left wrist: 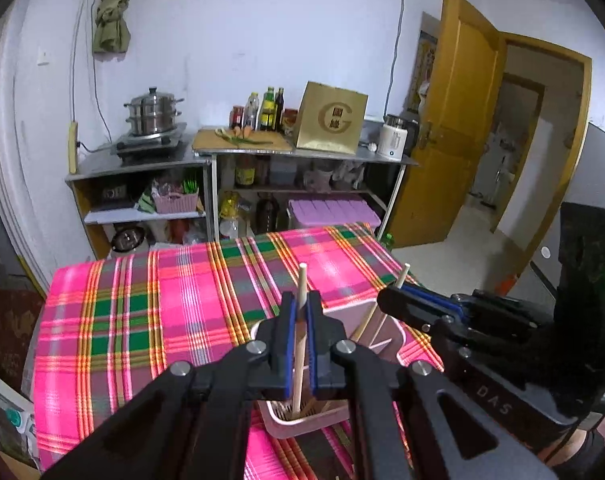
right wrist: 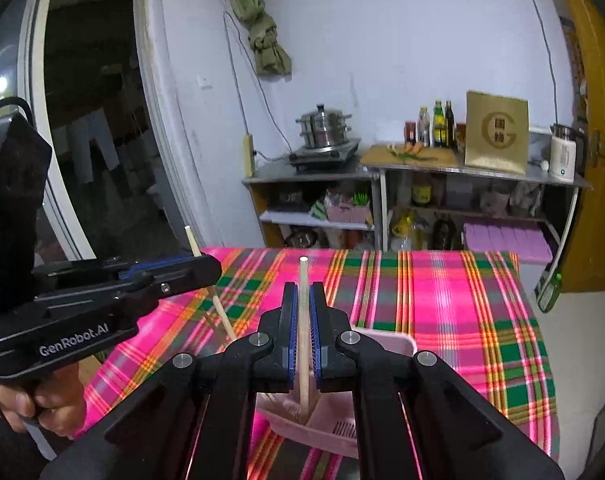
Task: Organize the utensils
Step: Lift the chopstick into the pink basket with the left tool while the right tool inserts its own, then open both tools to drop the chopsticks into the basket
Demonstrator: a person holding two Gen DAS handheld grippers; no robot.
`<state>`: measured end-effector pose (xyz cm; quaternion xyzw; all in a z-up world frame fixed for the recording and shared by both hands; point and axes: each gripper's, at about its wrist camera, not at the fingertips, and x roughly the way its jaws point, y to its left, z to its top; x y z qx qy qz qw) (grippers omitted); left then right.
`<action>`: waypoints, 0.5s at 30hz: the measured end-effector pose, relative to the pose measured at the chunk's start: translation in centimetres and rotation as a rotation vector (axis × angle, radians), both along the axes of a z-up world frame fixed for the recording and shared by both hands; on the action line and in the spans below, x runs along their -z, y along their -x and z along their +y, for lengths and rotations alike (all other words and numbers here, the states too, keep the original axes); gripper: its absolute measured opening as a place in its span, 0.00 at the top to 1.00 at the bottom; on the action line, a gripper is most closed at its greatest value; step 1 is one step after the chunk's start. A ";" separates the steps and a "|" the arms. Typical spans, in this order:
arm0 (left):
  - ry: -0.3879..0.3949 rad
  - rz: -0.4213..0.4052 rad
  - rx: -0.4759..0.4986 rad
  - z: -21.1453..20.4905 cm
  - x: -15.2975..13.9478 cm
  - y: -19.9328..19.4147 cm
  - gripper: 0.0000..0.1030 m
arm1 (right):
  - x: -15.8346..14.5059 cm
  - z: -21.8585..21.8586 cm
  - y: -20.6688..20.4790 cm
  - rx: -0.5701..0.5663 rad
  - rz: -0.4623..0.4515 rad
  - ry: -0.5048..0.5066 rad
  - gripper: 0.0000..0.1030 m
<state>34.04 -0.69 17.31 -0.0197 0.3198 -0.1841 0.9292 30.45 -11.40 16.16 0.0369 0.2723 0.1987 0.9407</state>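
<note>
Left gripper (left wrist: 301,322), lower centre of left wrist view: jaws clamped on one wooden chopstick (left wrist: 300,344), upright, lower end inside the pink utensil holder (left wrist: 302,426). Right gripper (right wrist: 302,322), lower centre of right wrist view: likewise clamped on a second chopstick (right wrist: 303,332), lower end in the same holder. Holder stands on the pink plaid tabletop (left wrist: 150,312), near edge. Person's hand (right wrist: 38,404) visible lower left, right wrist view.
</note>
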 end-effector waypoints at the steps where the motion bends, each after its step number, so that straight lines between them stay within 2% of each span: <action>1: 0.000 0.009 0.000 0.0 0.4 0.0 0.94 | 0.7 -0.1 -0.1 0.003 0.013 0.003 0.95; 9: -0.021 0.067 -0.007 -0.3 3.7 0.1 0.94 | 4.3 -0.5 -0.7 0.008 0.098 0.023 0.94; 15: -0.024 0.076 -0.034 0.2 4.3 0.6 0.94 | 4.6 -0.8 -0.1 0.004 0.117 0.034 0.91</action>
